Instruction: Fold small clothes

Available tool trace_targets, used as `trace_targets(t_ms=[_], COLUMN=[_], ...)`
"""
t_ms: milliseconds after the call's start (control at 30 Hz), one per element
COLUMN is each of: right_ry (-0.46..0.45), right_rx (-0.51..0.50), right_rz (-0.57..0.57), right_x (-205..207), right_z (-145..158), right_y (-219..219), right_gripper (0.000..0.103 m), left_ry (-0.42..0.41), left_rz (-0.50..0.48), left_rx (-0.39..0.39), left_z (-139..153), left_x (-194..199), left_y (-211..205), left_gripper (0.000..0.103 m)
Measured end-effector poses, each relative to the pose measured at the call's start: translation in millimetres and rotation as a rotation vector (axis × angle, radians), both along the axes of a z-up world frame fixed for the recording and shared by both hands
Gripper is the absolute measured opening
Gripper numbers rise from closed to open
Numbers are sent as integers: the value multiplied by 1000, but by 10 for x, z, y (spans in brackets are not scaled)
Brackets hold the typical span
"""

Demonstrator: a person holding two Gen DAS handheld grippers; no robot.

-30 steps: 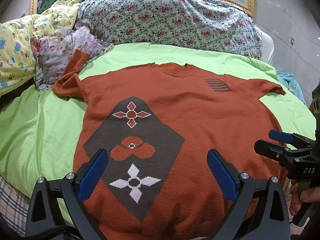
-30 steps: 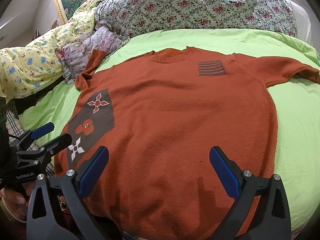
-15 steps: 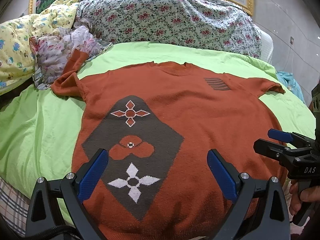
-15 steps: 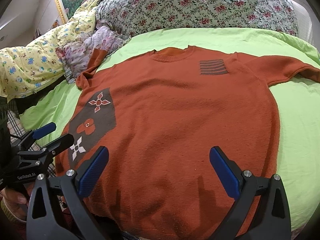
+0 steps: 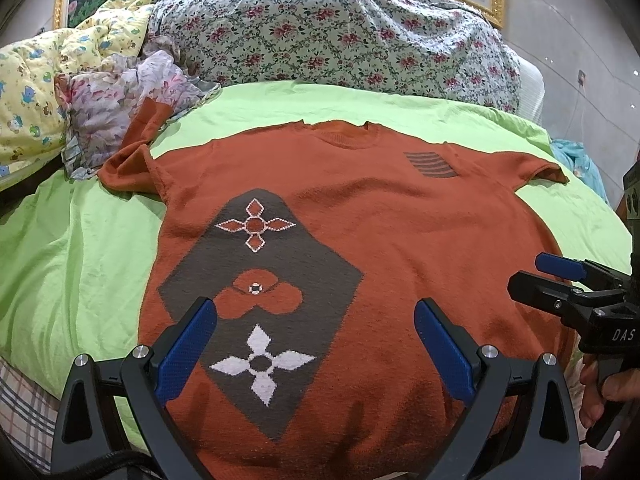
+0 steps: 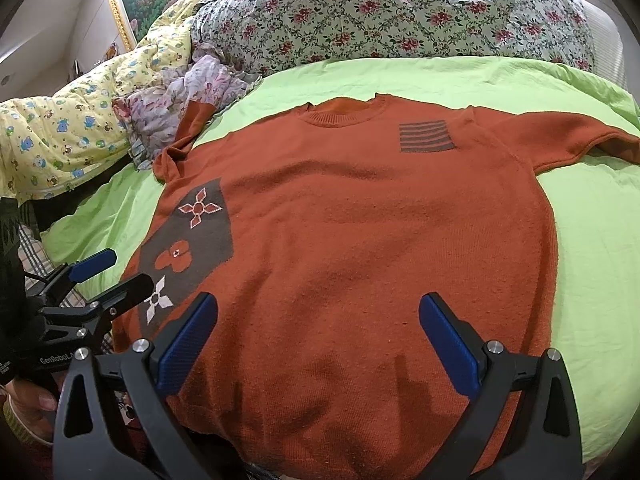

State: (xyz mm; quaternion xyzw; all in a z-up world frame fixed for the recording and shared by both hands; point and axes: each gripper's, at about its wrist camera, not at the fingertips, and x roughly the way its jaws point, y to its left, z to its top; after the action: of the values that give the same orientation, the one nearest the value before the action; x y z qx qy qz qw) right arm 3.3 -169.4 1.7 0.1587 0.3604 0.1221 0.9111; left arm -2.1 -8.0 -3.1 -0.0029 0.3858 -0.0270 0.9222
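Presently, I hold both the left gripper point(image 5: 316, 332) and right gripper point(image 6: 318, 330) with jaws apart above the hem of the flat orange sweater point(image 5: 400, 232) on the green sheet point(image 5: 80, 248).

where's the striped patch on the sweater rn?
The striped patch sits on the sweater chest just right of the collar in both views, on the far side from the diamond motif.
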Motion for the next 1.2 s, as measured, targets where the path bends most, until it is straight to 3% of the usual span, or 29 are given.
trace_targets(t_ms=[400, 633, 900, 1200], right_ry=[5, 10, 33, 62], right_rx=[29, 82, 90, 180], right_rz=[-20, -80, -260, -541], right_x=[37, 100, 150, 250], right_z=[-15, -45, -121, -132], right_y=[-76, -370, -1128, -2631], right_gripper=[101, 101, 101, 101], left_ry=[26, 37, 56, 51], left_rz=[2, 3, -9, -4], left_rx=[-14, -10, 18, 6], left_z=[-61, -114, -136, -16], left_x=[136, 275, 583, 1112], left_y=[41, 28, -35, -102], left_gripper=[100, 100, 100, 100])
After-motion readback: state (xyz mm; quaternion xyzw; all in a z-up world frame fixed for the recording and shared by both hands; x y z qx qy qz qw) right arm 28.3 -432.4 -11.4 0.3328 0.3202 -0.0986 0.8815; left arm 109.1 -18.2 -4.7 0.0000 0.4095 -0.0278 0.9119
